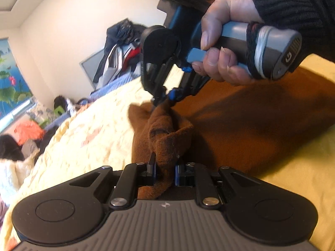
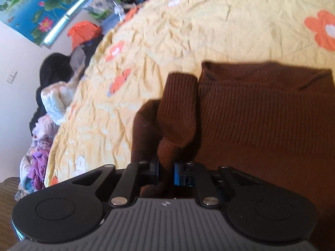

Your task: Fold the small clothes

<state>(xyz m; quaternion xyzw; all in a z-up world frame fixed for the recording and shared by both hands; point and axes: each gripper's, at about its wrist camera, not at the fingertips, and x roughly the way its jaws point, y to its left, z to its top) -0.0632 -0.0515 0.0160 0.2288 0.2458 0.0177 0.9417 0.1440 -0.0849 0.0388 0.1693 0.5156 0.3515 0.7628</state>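
A brown knit sweater [image 1: 251, 125] lies on a yellow flowered bedspread [image 1: 94, 129]. My left gripper [image 1: 165, 167] is shut on a bunched fold of the sweater, near its sleeve. The right gripper [image 1: 163, 101], held by a hand, shows in the left wrist view just beyond it, shut on the same sleeve further along. In the right wrist view my right gripper [image 2: 166, 167] is shut on the brown sleeve [image 2: 178, 104], whose ribbed cuff hangs forward beside the sweater body [image 2: 272, 115].
The bedspread [image 2: 188, 31] stretches ahead and to the left. Piles of clothes [image 2: 48, 104] lie along the bed's left edge. A jacket heap [image 1: 121, 48] stands by the far wall. A lotus picture [image 2: 41, 6] hangs on the wall.
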